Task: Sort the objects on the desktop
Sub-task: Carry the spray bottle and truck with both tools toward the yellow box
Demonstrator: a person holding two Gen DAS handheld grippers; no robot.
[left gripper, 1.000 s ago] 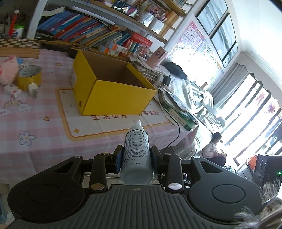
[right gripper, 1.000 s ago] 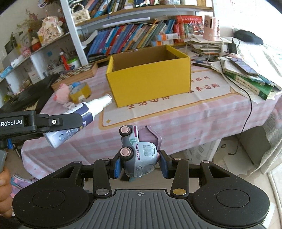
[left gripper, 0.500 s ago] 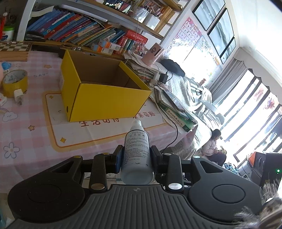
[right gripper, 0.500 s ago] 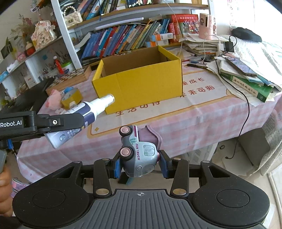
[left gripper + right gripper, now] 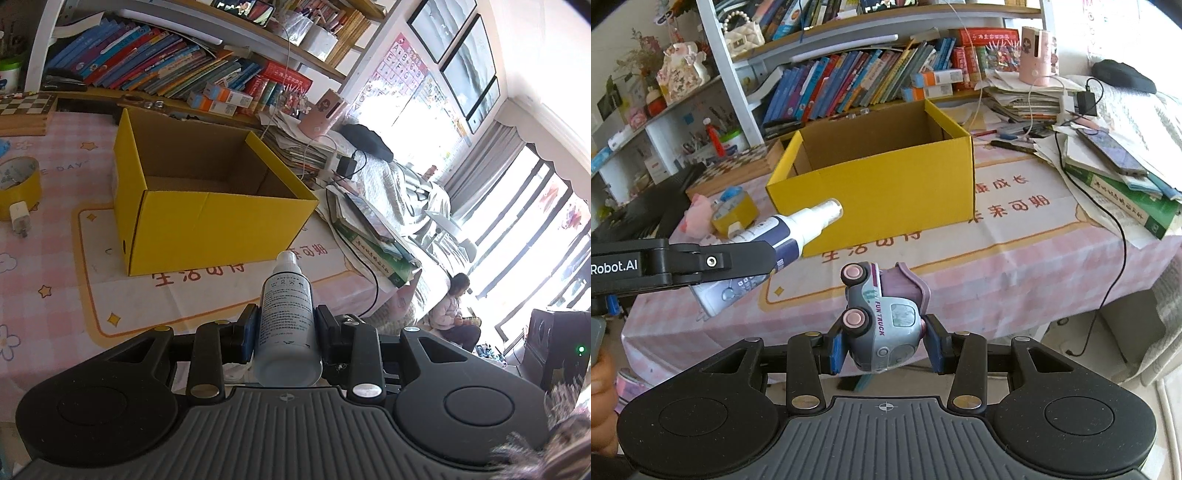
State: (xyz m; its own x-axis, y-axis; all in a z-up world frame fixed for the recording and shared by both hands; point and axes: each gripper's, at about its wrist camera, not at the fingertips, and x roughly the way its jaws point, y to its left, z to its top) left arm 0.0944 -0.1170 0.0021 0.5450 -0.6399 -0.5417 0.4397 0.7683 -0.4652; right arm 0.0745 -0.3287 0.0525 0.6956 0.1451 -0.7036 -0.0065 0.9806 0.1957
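The spray bottle [image 5: 287, 317] sits clamped between the pads of the left gripper [image 5: 285, 328], cap pointing forward and a little down toward the yellow box [image 5: 218, 229]; in the right wrist view the same bottle [image 5: 775, 240] shows from the side, its nozzle just short of the box's near wall and below the rim. The toy truck [image 5: 882, 321] is pinched in the right gripper [image 5: 884, 349], lying on its side with its pink wheels to the left; it hangs over the near edge of the surface [image 5: 1015, 258], apart from the box.

The box stands open-topped on the printed mat and looks empty from both views. Both items are lifted and in transit, so the step in hand reads as carrying them to the box; nothing has been dropped in yet.

The next move likely calls for raising each gripper above the rim, bringing it over the opening, then letting go; the two arms are near each other, so one at a time seems safer. A tape roll [image 5: 18, 181], a white charger plug [image 5: 20, 219] and a pink plush toy [image 5: 698, 214] lie to the left, probably next to be sorted.
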